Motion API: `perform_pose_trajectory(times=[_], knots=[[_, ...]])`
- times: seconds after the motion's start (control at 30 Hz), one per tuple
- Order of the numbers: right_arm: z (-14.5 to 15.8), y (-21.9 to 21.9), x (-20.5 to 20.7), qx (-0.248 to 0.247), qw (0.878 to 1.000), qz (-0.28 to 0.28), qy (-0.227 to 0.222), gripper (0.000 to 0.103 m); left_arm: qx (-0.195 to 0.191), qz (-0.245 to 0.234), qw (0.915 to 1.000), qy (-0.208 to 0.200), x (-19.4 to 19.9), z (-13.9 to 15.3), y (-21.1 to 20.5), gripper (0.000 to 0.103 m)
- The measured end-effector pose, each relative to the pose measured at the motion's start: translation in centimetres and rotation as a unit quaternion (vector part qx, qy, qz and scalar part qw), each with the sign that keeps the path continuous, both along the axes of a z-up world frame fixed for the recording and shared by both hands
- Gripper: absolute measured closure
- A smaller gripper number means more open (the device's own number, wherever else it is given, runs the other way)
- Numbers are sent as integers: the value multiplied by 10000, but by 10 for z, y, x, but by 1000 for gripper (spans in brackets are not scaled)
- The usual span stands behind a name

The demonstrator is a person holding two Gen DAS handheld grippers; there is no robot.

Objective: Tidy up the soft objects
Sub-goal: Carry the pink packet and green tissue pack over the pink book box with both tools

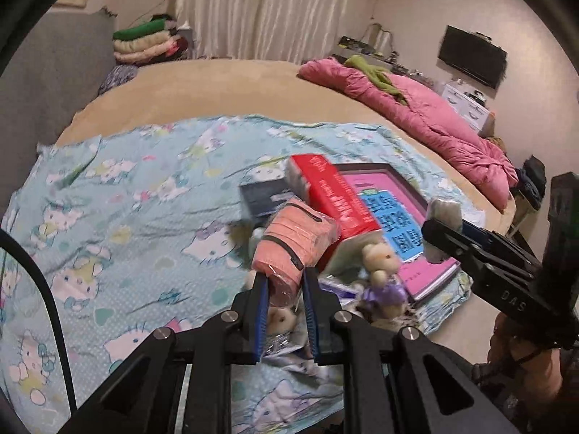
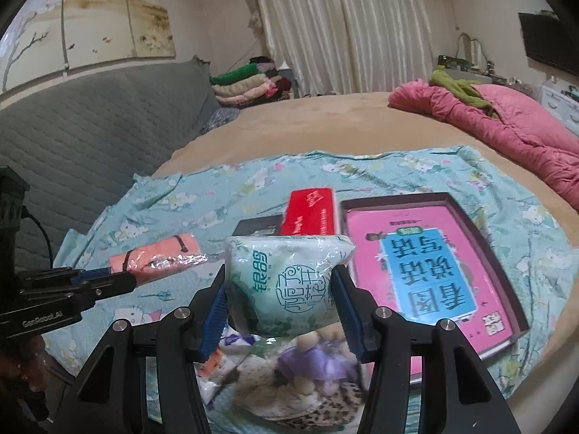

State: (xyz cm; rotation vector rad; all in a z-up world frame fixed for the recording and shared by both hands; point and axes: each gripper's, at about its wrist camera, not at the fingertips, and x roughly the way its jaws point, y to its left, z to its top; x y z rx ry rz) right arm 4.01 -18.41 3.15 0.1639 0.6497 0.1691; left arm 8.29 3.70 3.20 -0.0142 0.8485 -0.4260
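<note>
My left gripper (image 1: 286, 282) is shut on a salmon-pink cloth pack in clear wrap (image 1: 295, 246) and holds it above the bed; the pack also shows in the right wrist view (image 2: 155, 258). My right gripper (image 2: 278, 289) is shut on a white-green tissue pack (image 2: 286, 285), raised above a plush doll in a purple dress (image 2: 311, 361). In the left wrist view the right gripper (image 1: 439, 229) holds that tissue pack (image 1: 443, 211) at the right. The doll (image 1: 380, 271) lies under both grippers.
A red box (image 2: 311, 211), a dark box (image 1: 262, 195) and a tray with a pink-blue book (image 2: 427, 264) lie on the Hello Kitty sheet (image 1: 126, 199). A pink quilt (image 1: 434, 115) is at the bed's far right, a grey headboard (image 2: 90, 133) at the left.
</note>
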Motion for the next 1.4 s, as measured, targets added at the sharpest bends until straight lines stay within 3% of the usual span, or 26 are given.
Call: perform_pose_trajectory(times=[0.33,0.73,0.97,1.4], knots=[[5,-44,-10,140,9985,-505,-129,47,68,-420,9989,-171,-9,22,-58,85],[2,-87,-22,357,9944,-964,-235,47,66,-642,9978,-123,-5,26,-115,85],[0,-113,-25,534,9892,-1333,-278,47,81,-761,9971,14,-1,19,-149,85],[-16,-158,-27,464,9830,-1759,-262,47,540,-1028,9929,271,6,-10,-211,84]])
